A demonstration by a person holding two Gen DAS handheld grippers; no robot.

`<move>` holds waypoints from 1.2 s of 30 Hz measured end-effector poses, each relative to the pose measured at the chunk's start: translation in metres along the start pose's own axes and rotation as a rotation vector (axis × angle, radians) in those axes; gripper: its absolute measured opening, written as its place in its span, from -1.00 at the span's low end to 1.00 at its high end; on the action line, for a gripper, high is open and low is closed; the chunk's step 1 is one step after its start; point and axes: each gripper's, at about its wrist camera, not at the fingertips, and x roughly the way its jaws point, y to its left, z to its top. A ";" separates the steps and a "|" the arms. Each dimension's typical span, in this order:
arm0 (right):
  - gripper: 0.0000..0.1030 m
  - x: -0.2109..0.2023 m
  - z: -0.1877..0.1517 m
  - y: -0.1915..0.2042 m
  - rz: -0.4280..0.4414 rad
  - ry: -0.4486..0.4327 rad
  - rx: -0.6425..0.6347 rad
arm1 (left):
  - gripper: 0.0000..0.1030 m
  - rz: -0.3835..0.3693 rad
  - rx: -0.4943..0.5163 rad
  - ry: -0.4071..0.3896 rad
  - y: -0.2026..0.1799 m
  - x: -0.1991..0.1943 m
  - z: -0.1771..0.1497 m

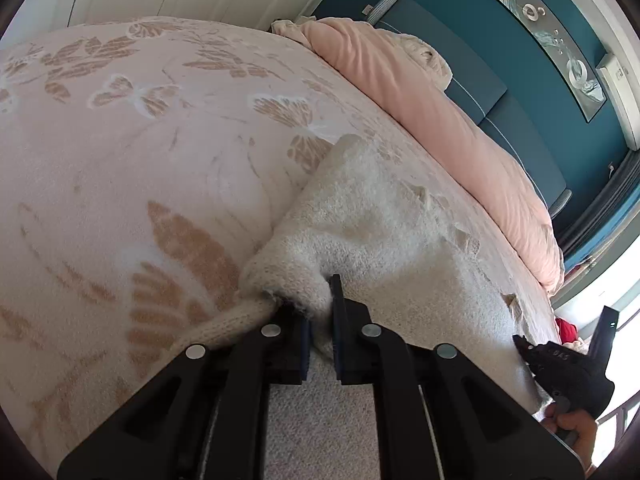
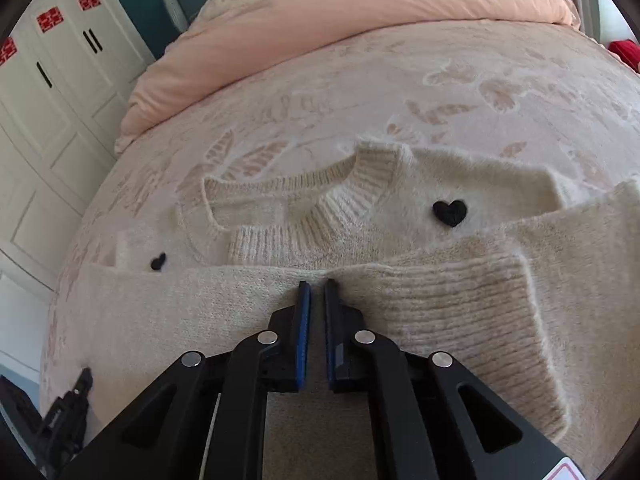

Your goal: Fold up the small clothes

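A cream knit sweater (image 2: 400, 184) lies on the bed, ribbed collar (image 2: 340, 204) facing up, with a black heart (image 2: 450, 212) on the chest. Its lower part is folded up over the body, and a ribbed band (image 2: 460, 304) lies on the right. My right gripper (image 2: 318, 284) is shut, its tips resting at the folded edge with no fabric seen pinched. My left gripper (image 1: 320, 300) is shut on a bunched corner of the sweater (image 1: 380, 220), lifting it slightly. The right gripper (image 1: 524, 344) also shows far right in the left wrist view, held by a hand (image 1: 572, 428).
The bed is covered by a pink blanket (image 1: 140, 160) with butterfly patterns. A rolled pink duvet (image 2: 360, 12) lies along the head end. White wardrobe doors (image 2: 48, 120) stand to the left, and a teal wall (image 1: 460, 20) is behind. Something red (image 2: 624, 50) sits at the bed's right edge.
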 end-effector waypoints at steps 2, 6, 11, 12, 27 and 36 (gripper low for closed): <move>-0.67 -0.037 -0.006 -0.004 0.068 -0.025 0.081 | -0.83 0.006 0.002 0.005 -0.001 0.000 0.001; -0.08 -0.130 -0.065 -0.034 -0.010 -0.129 0.068 | -0.77 0.055 0.053 0.076 -0.014 -0.007 0.006; 0.36 -0.223 -0.174 -0.092 -0.211 -0.069 -0.026 | 0.85 0.210 0.275 0.219 -0.027 -0.077 -0.011; 0.37 -0.237 -0.194 -0.104 -0.233 -0.037 -0.030 | 0.85 0.226 0.294 0.224 -0.021 -0.099 -0.018; 0.68 -0.242 -0.296 -0.102 -0.001 0.055 0.185 | 0.90 0.252 0.116 0.412 0.050 -0.204 -0.099; -0.80 -0.274 -0.274 -0.105 0.137 0.021 0.284 | -0.85 0.129 -0.038 0.456 0.049 -0.233 -0.069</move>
